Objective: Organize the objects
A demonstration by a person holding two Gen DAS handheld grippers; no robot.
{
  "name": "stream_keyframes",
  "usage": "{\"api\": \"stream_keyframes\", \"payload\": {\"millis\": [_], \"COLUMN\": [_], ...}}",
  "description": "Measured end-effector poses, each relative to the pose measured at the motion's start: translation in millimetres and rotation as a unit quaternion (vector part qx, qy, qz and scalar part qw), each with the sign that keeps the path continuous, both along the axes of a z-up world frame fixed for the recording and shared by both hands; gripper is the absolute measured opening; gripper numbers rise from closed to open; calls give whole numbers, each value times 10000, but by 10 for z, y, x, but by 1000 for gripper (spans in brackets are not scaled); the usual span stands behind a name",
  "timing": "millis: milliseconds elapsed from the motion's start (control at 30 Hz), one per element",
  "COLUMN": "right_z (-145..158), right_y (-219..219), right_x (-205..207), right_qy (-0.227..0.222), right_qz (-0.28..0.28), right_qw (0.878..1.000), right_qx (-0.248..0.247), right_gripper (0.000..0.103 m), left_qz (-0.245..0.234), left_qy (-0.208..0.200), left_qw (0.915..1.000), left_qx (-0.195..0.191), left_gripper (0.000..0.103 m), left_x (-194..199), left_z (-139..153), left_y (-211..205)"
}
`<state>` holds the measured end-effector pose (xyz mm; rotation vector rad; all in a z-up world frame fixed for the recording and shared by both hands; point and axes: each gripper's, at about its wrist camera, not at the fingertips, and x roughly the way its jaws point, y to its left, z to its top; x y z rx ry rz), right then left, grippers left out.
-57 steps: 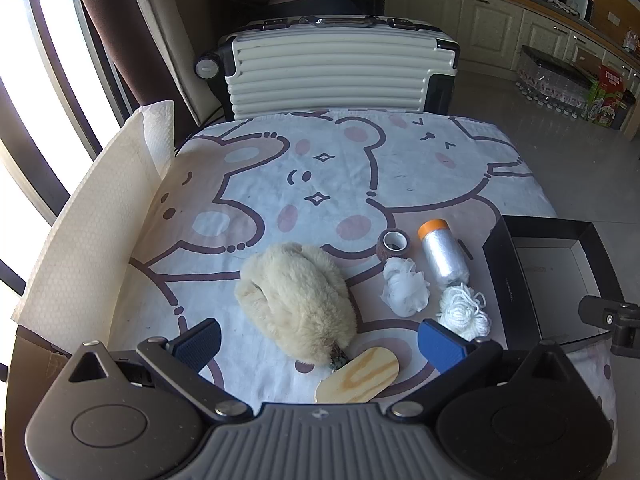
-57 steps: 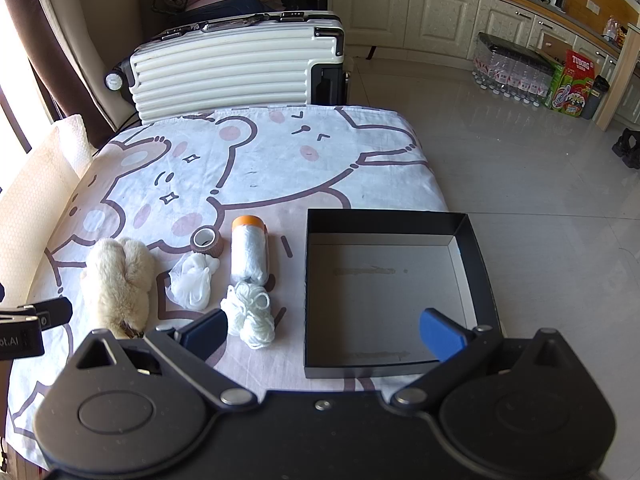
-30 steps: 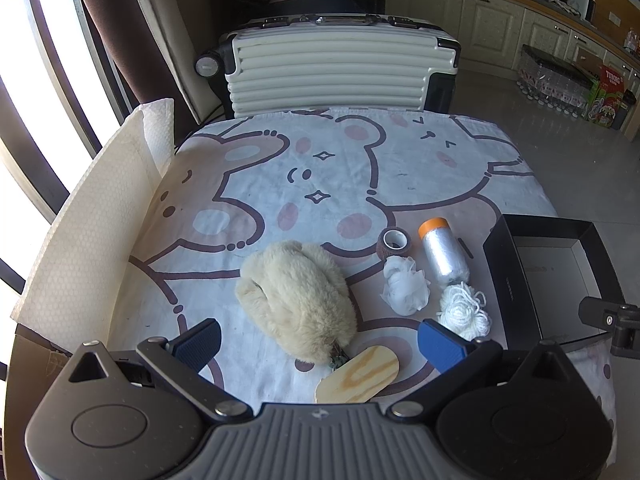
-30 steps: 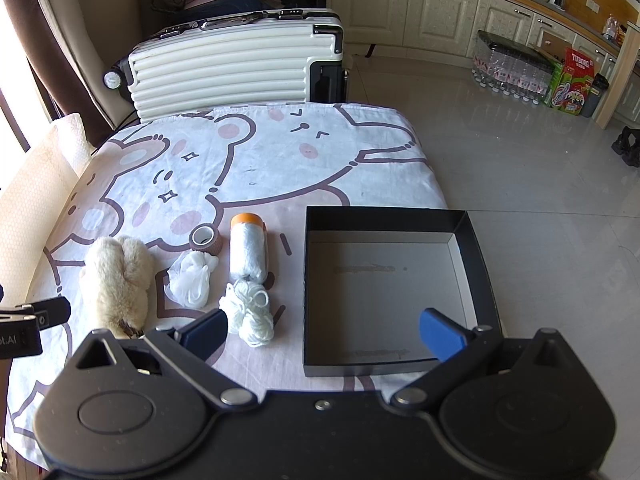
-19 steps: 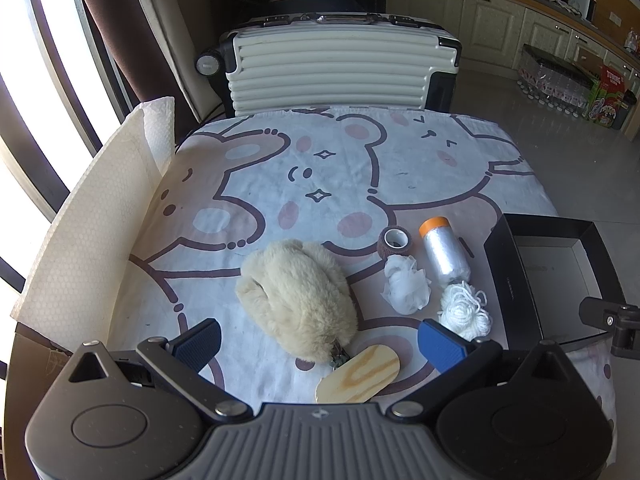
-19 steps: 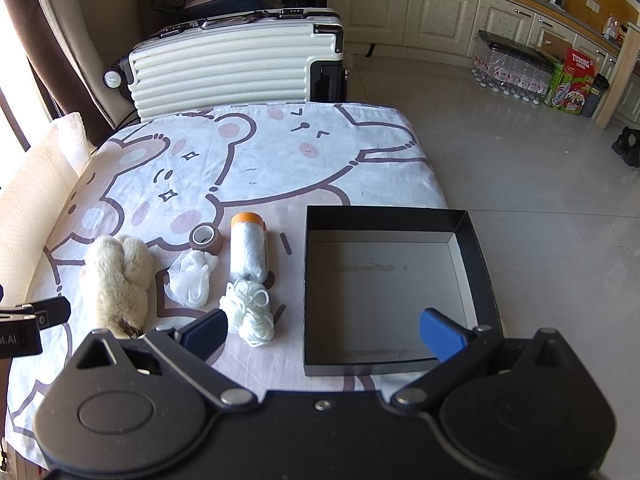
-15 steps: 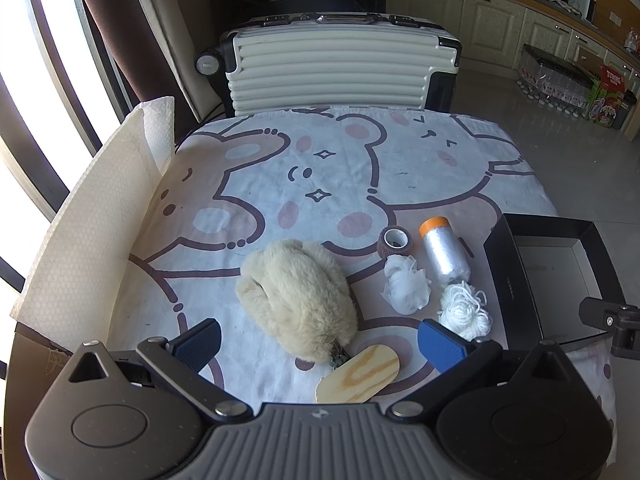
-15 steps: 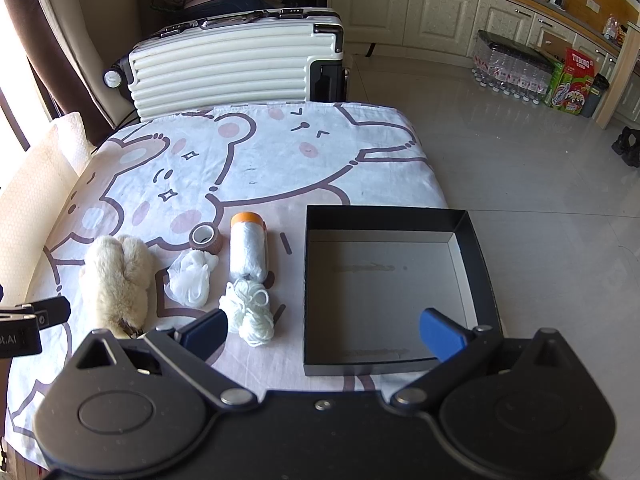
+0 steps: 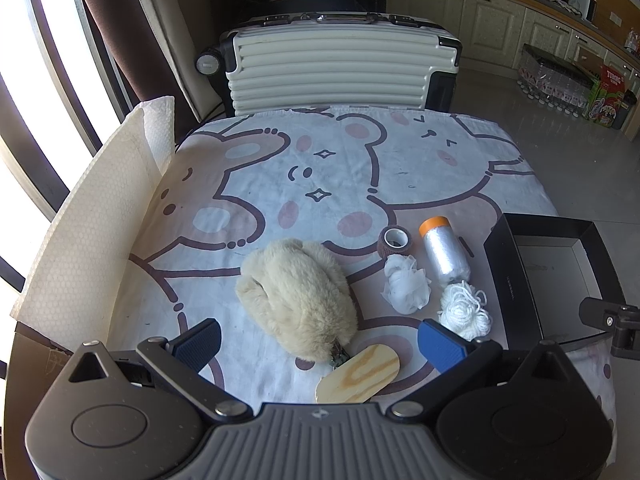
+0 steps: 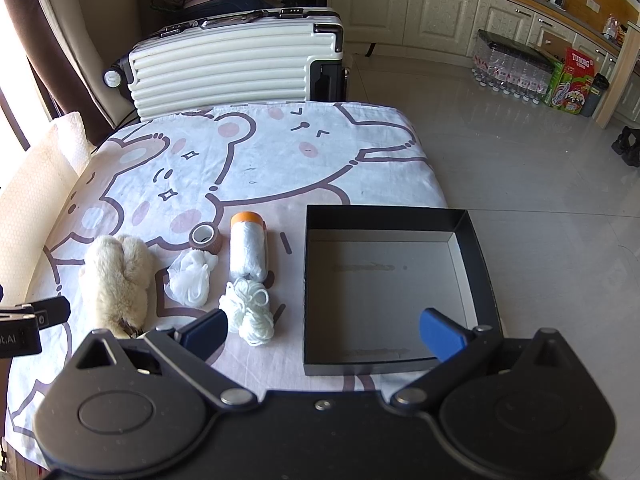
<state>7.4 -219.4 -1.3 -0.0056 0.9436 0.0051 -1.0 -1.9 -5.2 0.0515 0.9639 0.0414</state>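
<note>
On the bear-print cloth lie a cream fluffy brush [image 9: 298, 294] with a wooden handle [image 9: 358, 374], a brown tape roll [image 9: 394, 241], a white mesh ball [image 9: 406, 290], a silver spool with an orange cap [image 9: 444, 254] and a white yarn bundle [image 9: 466, 312]. An empty black box [image 10: 384, 288] sits to their right. My left gripper [image 9: 320, 338] hovers open just over the brush's handle end. My right gripper [image 10: 322, 330] is open above the box's near-left edge, beside the yarn bundle [image 10: 248, 312].
A cream ribbed suitcase [image 9: 340, 68] stands behind the table's far edge. A white honeycomb sheet [image 9: 80, 232] rises along the left side. To the right the table [image 10: 424, 168] drops to a tiled floor with bottled-water packs [image 10: 508, 68].
</note>
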Motion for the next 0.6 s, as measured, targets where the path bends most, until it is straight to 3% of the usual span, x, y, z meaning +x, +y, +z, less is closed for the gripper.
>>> {"api": "stream_keyframes", "payload": {"millis": [600], "right_z": [10], "right_y": [3], "right_x": [-2], "right_qy": [-2], "right_qz": [2], "right_qw": [10000], "right_qx": [-3], "right_gripper": [103], "left_qz": [35], "left_qy": [-10], "left_qw": [10000], "left_qx": [-18], "left_gripper": [103], "left_x": [-47], "left_z": [-40], "left_y": [11]}}
